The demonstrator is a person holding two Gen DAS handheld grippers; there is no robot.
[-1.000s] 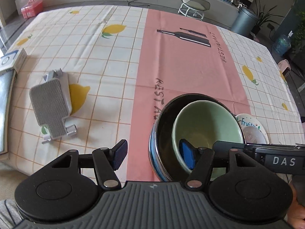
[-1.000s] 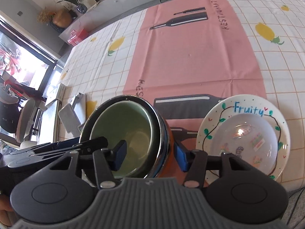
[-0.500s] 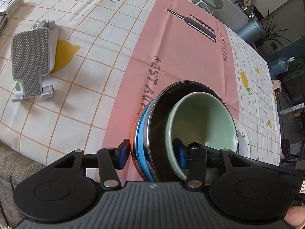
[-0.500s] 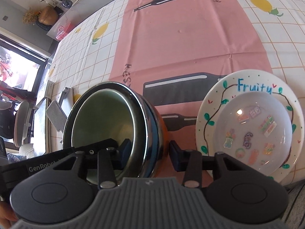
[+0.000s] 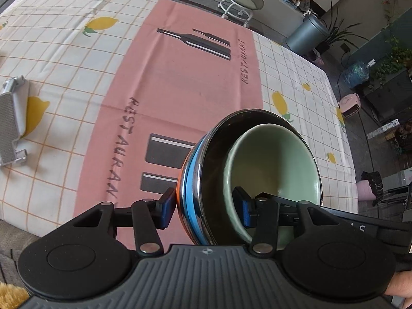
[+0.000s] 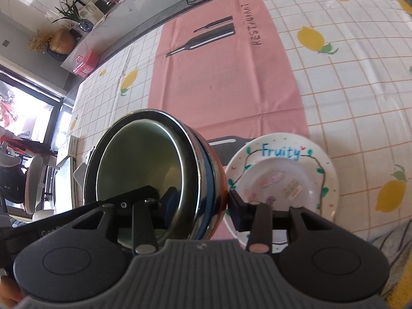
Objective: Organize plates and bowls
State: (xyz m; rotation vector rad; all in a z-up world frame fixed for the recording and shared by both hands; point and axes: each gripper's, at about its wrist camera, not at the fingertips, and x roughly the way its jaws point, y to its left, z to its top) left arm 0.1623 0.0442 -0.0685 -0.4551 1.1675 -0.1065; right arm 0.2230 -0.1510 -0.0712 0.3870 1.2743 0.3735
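while both clamp the stacked bowls, left claw and right claw pinch opposite rims.

The left gripper pointed steeply down, its jaws clamped across the near wall of the bowls: one blue pad against the outside, the other inside. The right gripper pointed down likewise and gripped the same stack from the opposite side, one pad outside, the other within. Each gripper's black body showed in the other's view. A bit of hand showed at the lower left corner of the right view
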